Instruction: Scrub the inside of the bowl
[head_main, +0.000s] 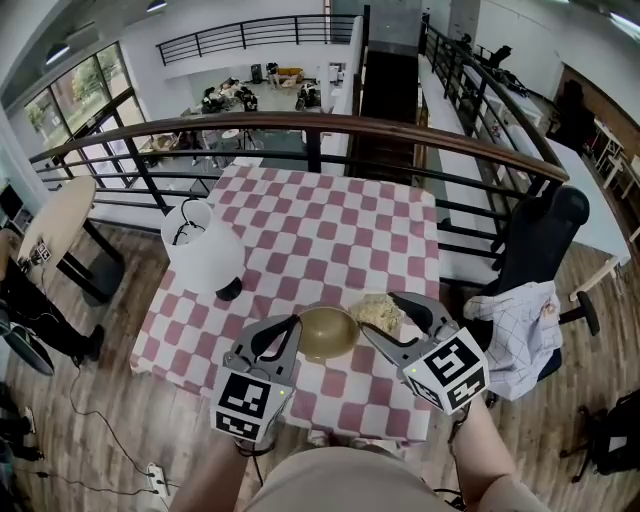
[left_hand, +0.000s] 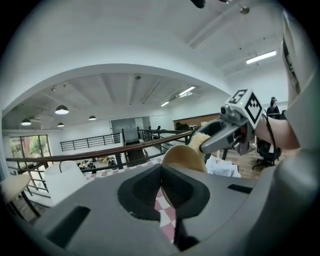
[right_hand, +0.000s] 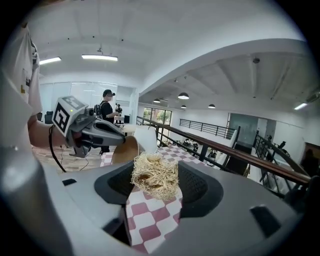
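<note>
The bowl (head_main: 327, 334), a tan one, hangs over the near edge of the bench (head_main: 330, 225), which wears a red-and-white checked cloth. The left gripper (head_main: 297, 323) has its fingers pinched narrow on the bowl's rim. In the left gripper view the bowl (left_hand: 184, 156) stands tipped on its edge just past the closed fingers (left_hand: 150, 186), its rounded back towards the camera.

The right gripper (head_main: 381, 315) comes in from the other side with its fingers clamped on a straw-coloured fibre scrubber (head_main: 377, 311). In the right gripper view the scrubber (right_hand: 154, 174) fills the gap between the fingers (right_hand: 200, 186). Beyond it are the tilted bowl (right_hand: 125, 150) and the left gripper (right_hand: 119, 139) gripping its rim. The scrubber sits just beside the bowl's right edge; whether they touch I cannot tell.

A white jug-like container (head_main: 200, 248) with a dark base stands further back on the bench's left, well apart from the bowl. A dark railing (head_main: 300, 125) with a wooden top runs behind the bench. A black office chair (head_main: 540, 235) with a pale checked garment (head_main: 520, 335) thrown over it stands on the right. A round wooden table (head_main: 55, 220) sits off to the left, and a power strip (head_main: 155, 478) lies on the wooden floor (head_main: 110, 420). A person in a dark cap (right_hand: 107, 107) stands far behind the left gripper.
</note>
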